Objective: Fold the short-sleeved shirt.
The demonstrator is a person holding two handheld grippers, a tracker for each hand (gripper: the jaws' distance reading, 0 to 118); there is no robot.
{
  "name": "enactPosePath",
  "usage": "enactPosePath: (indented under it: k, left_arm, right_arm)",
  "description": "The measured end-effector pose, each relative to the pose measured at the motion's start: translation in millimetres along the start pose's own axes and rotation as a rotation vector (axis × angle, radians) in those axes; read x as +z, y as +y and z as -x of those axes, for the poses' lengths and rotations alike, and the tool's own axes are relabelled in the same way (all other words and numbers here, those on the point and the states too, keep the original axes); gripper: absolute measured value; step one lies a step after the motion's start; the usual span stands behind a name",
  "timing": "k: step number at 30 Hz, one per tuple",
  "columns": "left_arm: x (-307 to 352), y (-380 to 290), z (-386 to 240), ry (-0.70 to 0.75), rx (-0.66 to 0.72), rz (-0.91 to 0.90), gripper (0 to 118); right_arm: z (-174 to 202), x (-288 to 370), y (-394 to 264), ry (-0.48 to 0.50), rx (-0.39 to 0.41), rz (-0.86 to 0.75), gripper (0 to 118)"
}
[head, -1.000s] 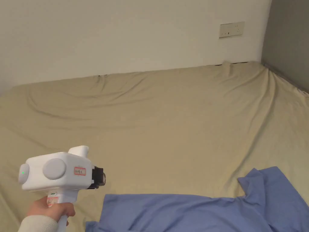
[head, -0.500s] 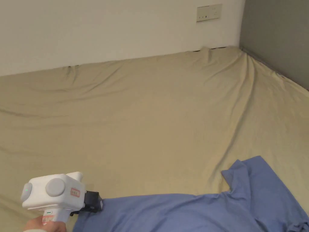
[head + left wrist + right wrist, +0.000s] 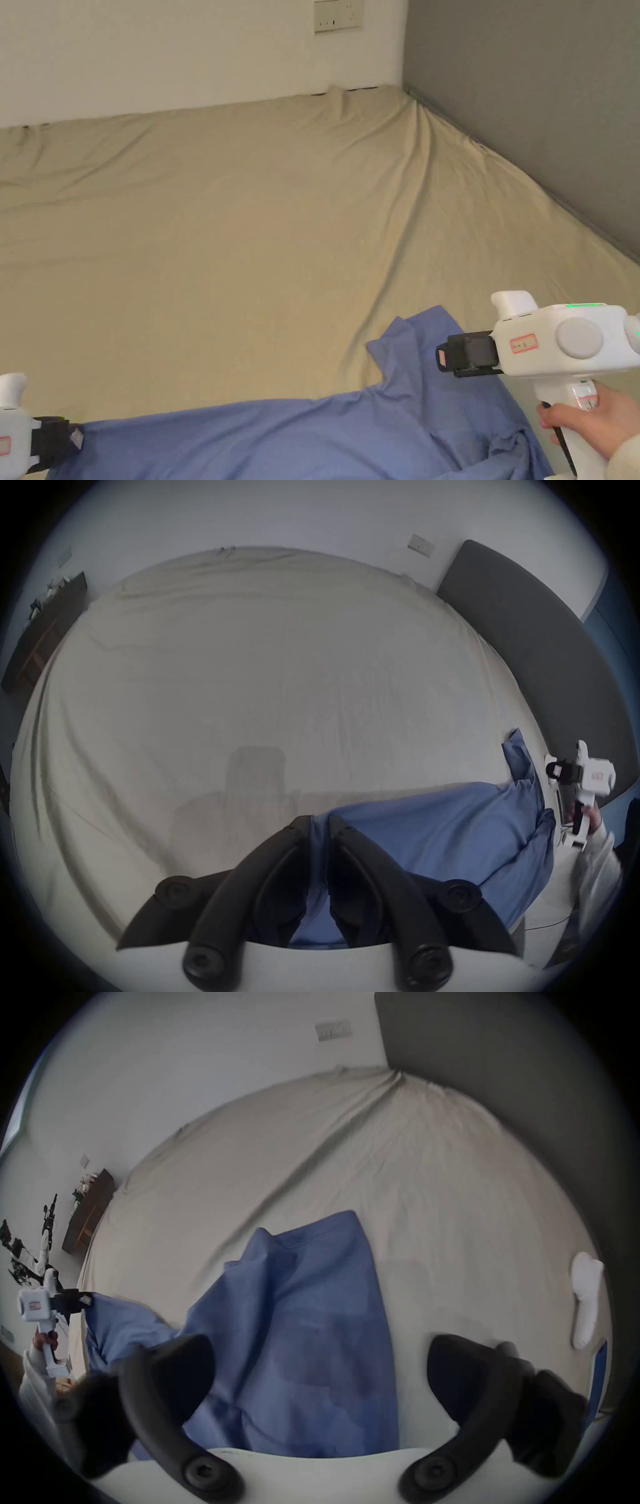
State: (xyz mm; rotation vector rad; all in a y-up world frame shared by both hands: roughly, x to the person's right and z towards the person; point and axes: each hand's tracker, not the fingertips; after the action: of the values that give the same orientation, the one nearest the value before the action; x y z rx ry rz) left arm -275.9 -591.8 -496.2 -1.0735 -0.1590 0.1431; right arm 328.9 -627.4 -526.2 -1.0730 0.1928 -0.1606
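Nothing legible anywhere. Small red-bordered sticker on the white plastic right gripper, lower right of the head view: print too small to read.

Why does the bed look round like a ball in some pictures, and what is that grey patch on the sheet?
In both gripper views a fisheye lens bends the bed into a dome with dark corners; the head view keeps it flat. The grey patch in the left gripper view is a soft shadow. In the right gripper view the shirt looks slightly blurred.
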Motion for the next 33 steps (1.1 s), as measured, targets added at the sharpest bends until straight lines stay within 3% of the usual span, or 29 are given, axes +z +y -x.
enactPosePath:
  k: [2, 4, 6, 8, 9, 10, 11, 12, 13, 14, 20, 24, 27, 29, 33]
  left_arm:
    - [8.5, -1.6, -4.5, 0.038, -0.084, -0.031, 10]
    - [7.3, 1.8, 1.0, 0.042, -0.058, -0.008, 10]
    - [6.4, 0.0, 4.2, 0.012, -0.022, -0.001, 10]
    - [2.9, -0.2, 5.8, 0.021, -0.017, -0.003, 10]
    - [1.0, -0.4, 6.2, 0.023, -0.016, 0.001, 10]
    - [0.0, -1.7, 5.7, 0.022, -0.012, 0.002, 10]
    - [-1.0, -3.1, 5.0, 0.022, -0.010, -0.001, 10]
    - [-3.4, -2.1, 6.3, 0.021, -0.009, 0.001, 10]
    - [-5.0, -2.3, 5.8, 0.025, -0.005, 0.001, 10]
    - [-6.6, -2.2, 5.5, 0.023, 0.004, 0.004, 10]
    - [9.2, -5.4, 5.8, 0.019, 0.040, -0.048, 10]
    - [51.7, -24.5, 1.8, 0.018, 0.008, -0.103, 10]
    - [88.1, -50.1, -4.7, 0.020, -0.034, -0.134, 10]
    - [111.5, -72.1, -6.9, 0.026, -0.052, -0.167, 10]
    - [149.5, -119.2, -0.9, -0.025, 0.055, -0.206, 10]
  right_arm:
    - [-1.7, -11.7, 17.5, -0.009, 0.021, -0.033, 117]
    - [-1.4, -27.4, 36.8, -0.093, 0.080, 0.022, 117]
    - [-6.8, -54.1, 46.8, -0.142, 0.082, 0.058, 109]
    - [-14.1, -70.7, 45.0, -0.154, 0.002, 0.162, 81]
    - [-6.2, -69.2, 41.3, -0.246, 0.014, 0.158, 79]
    - [0.1, -59.0, 39.1, -0.260, 0.101, 0.089, 71]
    - [2.8, -55.0, 37.0, -0.233, 0.105, 0.087, 44]
    - [2.8, -49.9, 35.0, -0.231, 0.132, 0.075, 5]
    - [7.7, -44.4, 31.9, -0.232, 0.159, 0.049, 3]
    - [7.7, -40.5, 29.0, -0.181, 0.151, 0.028, 3]
    - [23.8, 6.1, 25.2, -0.116, 0.140, -0.112, 3]
    - [26.3, 83.0, 4.4, 0.000, 0.058, -0.273, 3]
    - [23.3, 135.7, -26.3, -0.006, 0.060, -0.322, 3]
    - [16.9, 166.0, -50.9, 0.024, 0.019, -0.338, 3]
    - [21.8, 212.6, -107.3, 0.031, 0.002, -0.339, 3]
